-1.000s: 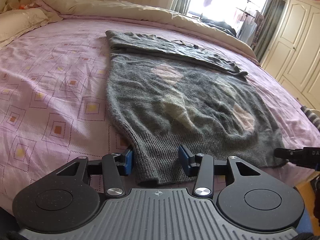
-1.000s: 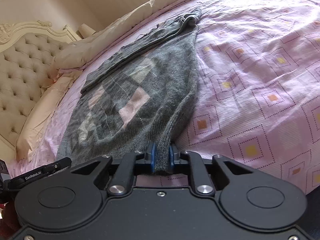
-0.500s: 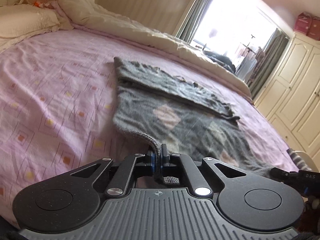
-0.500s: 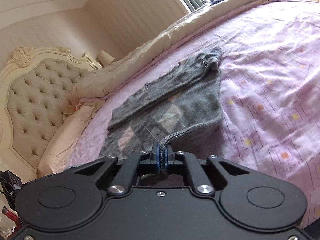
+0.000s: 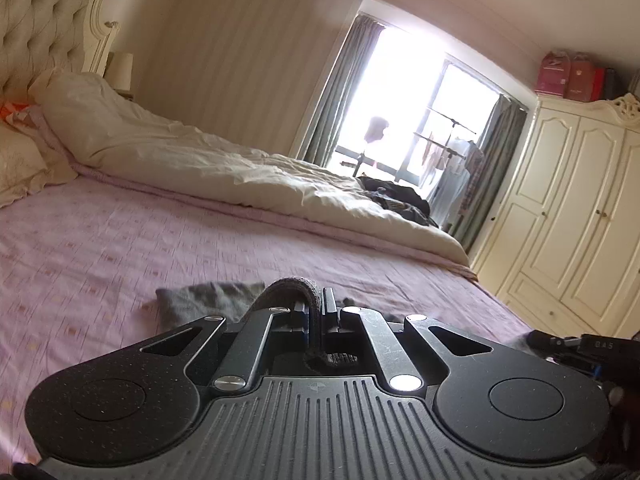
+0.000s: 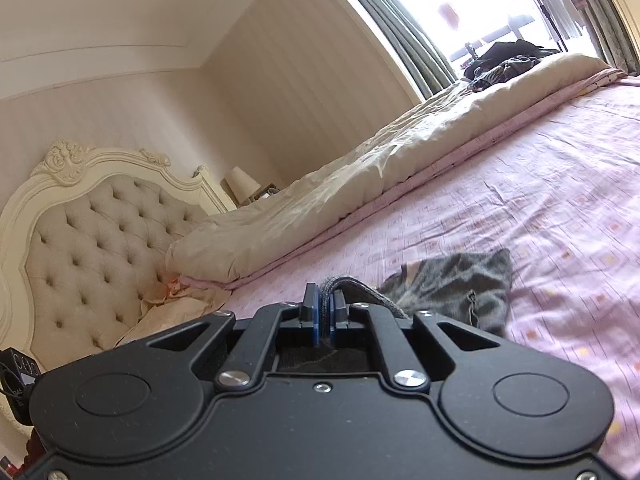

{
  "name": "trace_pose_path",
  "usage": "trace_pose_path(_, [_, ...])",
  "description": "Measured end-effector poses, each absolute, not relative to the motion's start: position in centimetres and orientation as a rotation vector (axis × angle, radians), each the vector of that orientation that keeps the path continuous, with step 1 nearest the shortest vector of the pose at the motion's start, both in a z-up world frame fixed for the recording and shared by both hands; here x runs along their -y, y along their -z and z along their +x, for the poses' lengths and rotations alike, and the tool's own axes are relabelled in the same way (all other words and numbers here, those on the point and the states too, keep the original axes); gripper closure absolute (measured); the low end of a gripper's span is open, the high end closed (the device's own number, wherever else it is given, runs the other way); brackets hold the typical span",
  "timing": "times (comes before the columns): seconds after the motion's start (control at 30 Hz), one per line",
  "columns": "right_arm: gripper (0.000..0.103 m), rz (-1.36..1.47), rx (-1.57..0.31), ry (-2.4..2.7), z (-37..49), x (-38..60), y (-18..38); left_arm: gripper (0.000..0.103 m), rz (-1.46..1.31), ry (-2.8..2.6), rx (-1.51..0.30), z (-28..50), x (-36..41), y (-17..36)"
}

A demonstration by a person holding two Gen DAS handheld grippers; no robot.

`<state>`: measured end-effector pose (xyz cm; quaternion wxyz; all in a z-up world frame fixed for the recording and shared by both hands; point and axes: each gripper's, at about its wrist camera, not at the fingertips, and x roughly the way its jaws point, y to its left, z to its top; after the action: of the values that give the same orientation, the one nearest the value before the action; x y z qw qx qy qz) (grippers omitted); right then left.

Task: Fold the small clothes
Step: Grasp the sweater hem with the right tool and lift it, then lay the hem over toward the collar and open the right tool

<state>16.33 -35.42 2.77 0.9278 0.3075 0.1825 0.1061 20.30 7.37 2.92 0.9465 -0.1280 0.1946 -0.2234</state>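
Both the left gripper [image 5: 316, 312] and right gripper [image 6: 325, 312] pinch the grey sweater's [image 6: 460, 284] hem above the pink bedsheet [image 6: 540, 200].

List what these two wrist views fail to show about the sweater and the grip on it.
- Left wrist view: most of the sweater is hidden behind the left gripper; only one corner shows.
- Right wrist view: the sweater's near part is covered by the right gripper.
- Both views: whether the lifted hem is level cannot be judged.
- Left wrist view: the bedsheet pattern is blurred.
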Motion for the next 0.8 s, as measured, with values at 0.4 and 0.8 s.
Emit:
trace_pose_path(0.4, [0.092, 0.654, -0.546, -0.041, 31.5, 37.1, 4.7, 0.099, -0.323, 0.381, -0.546, 36.2, -4.7, 2.2])
trace_pose_path(0.8, [0.056, 0.597, -0.644, 0.057, 36.1, 36.5, 8.5, 0.077, -0.255, 0.275, -0.686, 42.8, -3.8, 8.2])
